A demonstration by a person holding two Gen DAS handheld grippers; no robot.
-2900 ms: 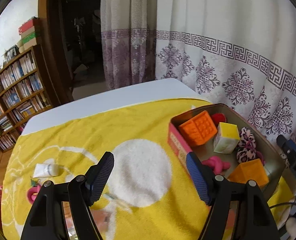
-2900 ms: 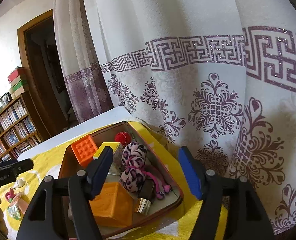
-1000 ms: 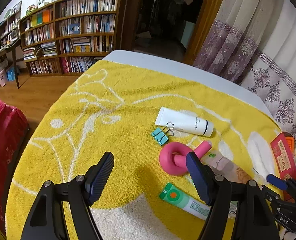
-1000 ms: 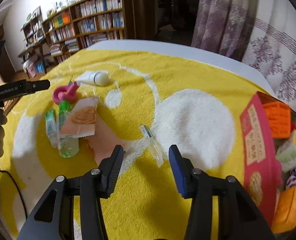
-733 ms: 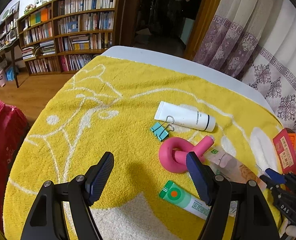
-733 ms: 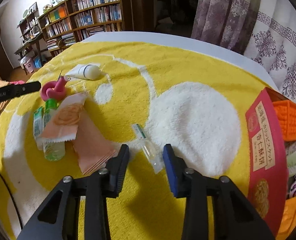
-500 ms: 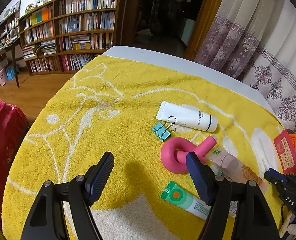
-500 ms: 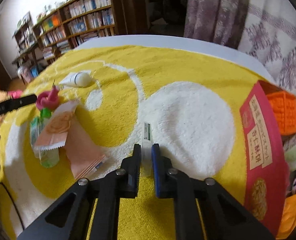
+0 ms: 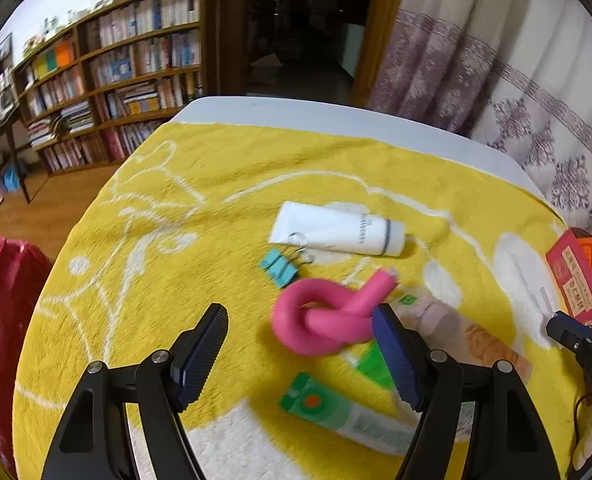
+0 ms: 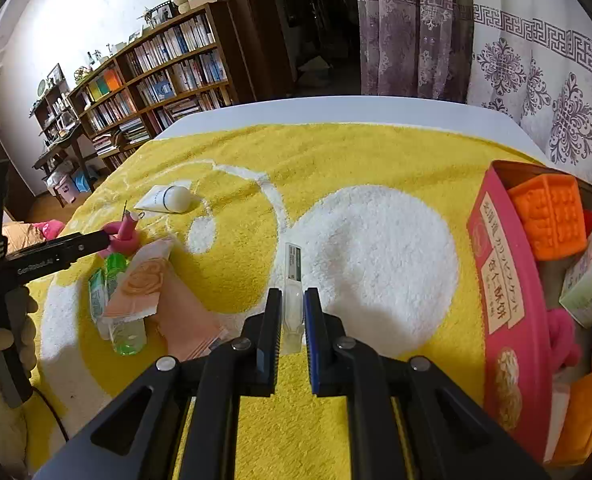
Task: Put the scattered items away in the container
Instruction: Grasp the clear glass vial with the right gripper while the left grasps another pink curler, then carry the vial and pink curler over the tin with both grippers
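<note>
Right gripper (image 10: 293,322) clamped on a thin clear vial (image 10: 293,280) above the yellow towel (image 10: 336,152) — slick, could slip or pivot before reaching the red tin (image 10: 508,280) at right. Left gripper (image 9: 300,354) spread wide, empty, over the pink knotted toy (image 9: 328,316) — may snag the packet (image 9: 468,332) beside it.

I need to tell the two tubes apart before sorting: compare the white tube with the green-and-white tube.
The white tube is plain white with a dark ring near its cap; the green-and-white tube has a green end with an orange dot. The white tube lies beyond the pink knotted toy, beside the teal binder clip; the green-and-white tube lies nearer the left gripper, partly behind one finger. Both lie flat on the yellow towel, ungrasped.
</note>
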